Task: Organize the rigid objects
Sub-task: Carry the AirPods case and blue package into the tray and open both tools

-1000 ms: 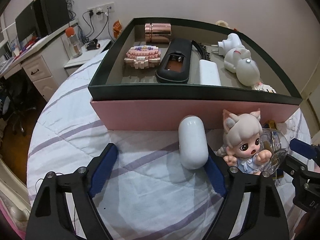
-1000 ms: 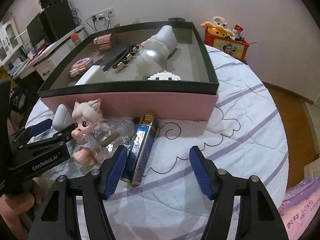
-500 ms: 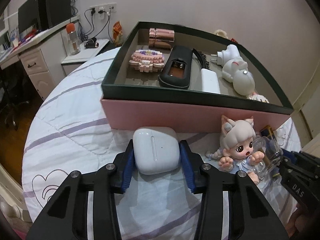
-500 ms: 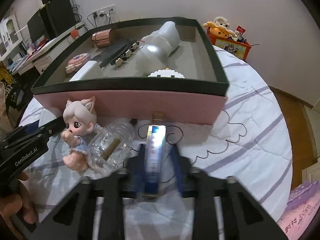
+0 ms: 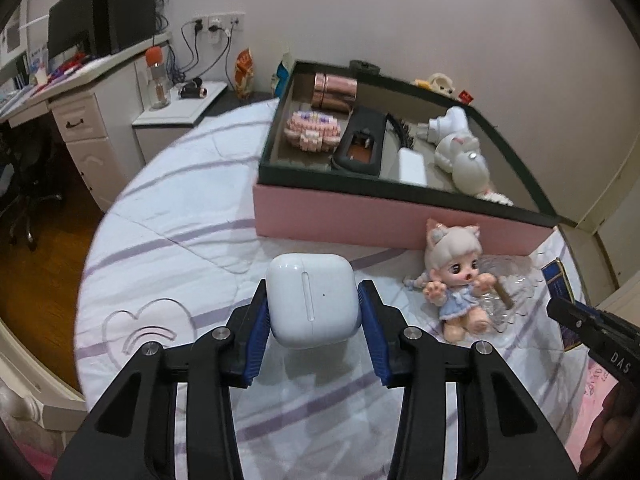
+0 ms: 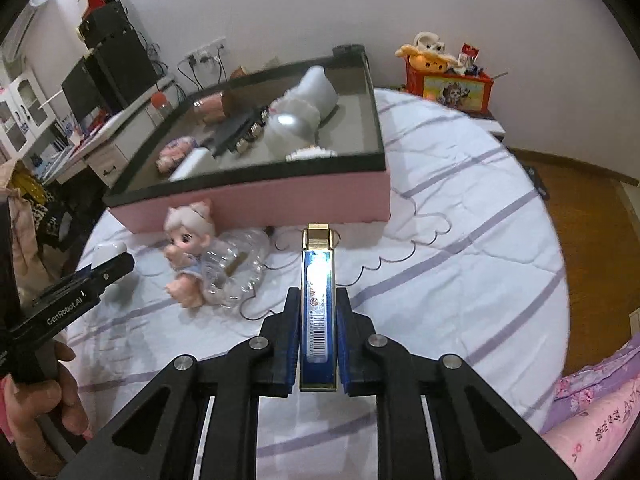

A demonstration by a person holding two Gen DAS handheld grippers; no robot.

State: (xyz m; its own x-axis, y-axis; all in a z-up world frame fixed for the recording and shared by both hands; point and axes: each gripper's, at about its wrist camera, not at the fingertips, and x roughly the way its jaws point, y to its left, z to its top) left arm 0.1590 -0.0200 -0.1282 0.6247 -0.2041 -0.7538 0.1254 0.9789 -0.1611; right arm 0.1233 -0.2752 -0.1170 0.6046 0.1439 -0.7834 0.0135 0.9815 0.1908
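Left tongs point(image 5: 312, 312) clamped on white earbuds case point(image 5: 311, 298), right tongs point(image 6: 318, 332) clamped on slim blue box point(image 6: 318, 300), both held above the bed point(image 6: 460, 280) before pink tray point(image 5: 360, 216); doll point(image 5: 456, 276) lies on bed

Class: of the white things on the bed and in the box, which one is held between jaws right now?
The white earbud case, gripped by the left gripper. The white charger block and white rabbit toy lie untouched inside the box.

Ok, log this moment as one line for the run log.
left gripper: shut on white earbud case | right gripper: shut on blue box | doll, clear bottle: on bed before pink tray
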